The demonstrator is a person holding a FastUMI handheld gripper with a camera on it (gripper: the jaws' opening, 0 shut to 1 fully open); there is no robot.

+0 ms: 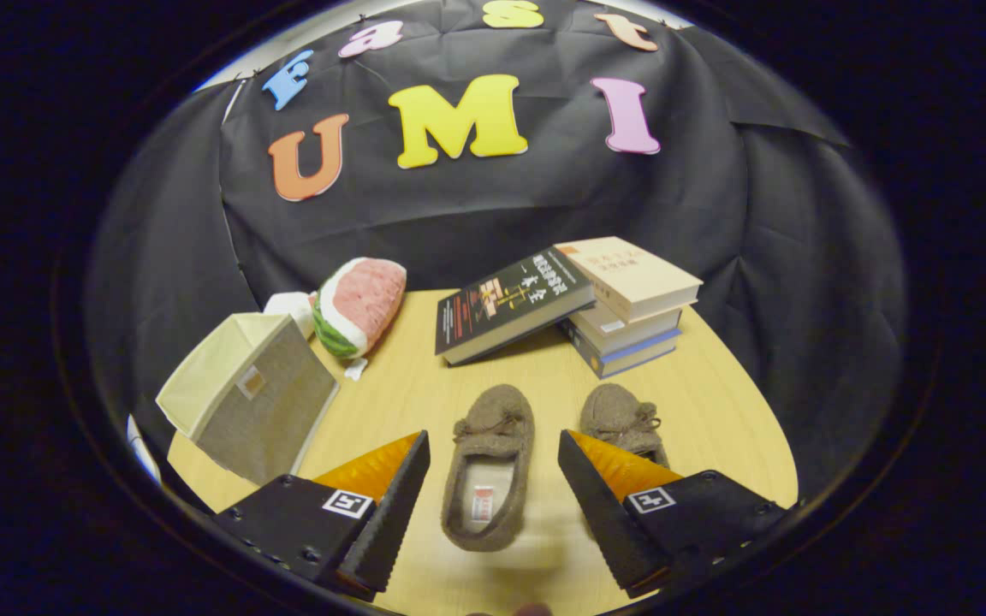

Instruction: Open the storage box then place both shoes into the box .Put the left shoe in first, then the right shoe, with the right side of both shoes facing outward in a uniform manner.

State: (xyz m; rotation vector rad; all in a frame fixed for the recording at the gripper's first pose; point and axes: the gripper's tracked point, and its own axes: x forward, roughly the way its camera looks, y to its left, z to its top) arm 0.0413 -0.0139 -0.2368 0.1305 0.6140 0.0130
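Your gripper (pixel 493 488) is spread wide, holding nothing, straddling the left shoe (pixel 489 466); the right shoe (pixel 621 423) lies just right. The storage box (pixel 245 402) waits at near left, seemingly lidless, ready to load.

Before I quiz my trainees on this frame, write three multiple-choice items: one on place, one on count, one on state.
1. Where does the nearer shoe lie?
A. between the fingers
B. inside the storage box
C. on the books

2. How many shoes stand on the table?
A. one
B. two
C. three

3. How do the gripper jaws stand?
A. shut on a shoe
B. shut on nothing
C. open

Key: 1 A, it lies in the gap; 2 B, a second shoe lies beside it; 3 C, both fingers stand clear of it.
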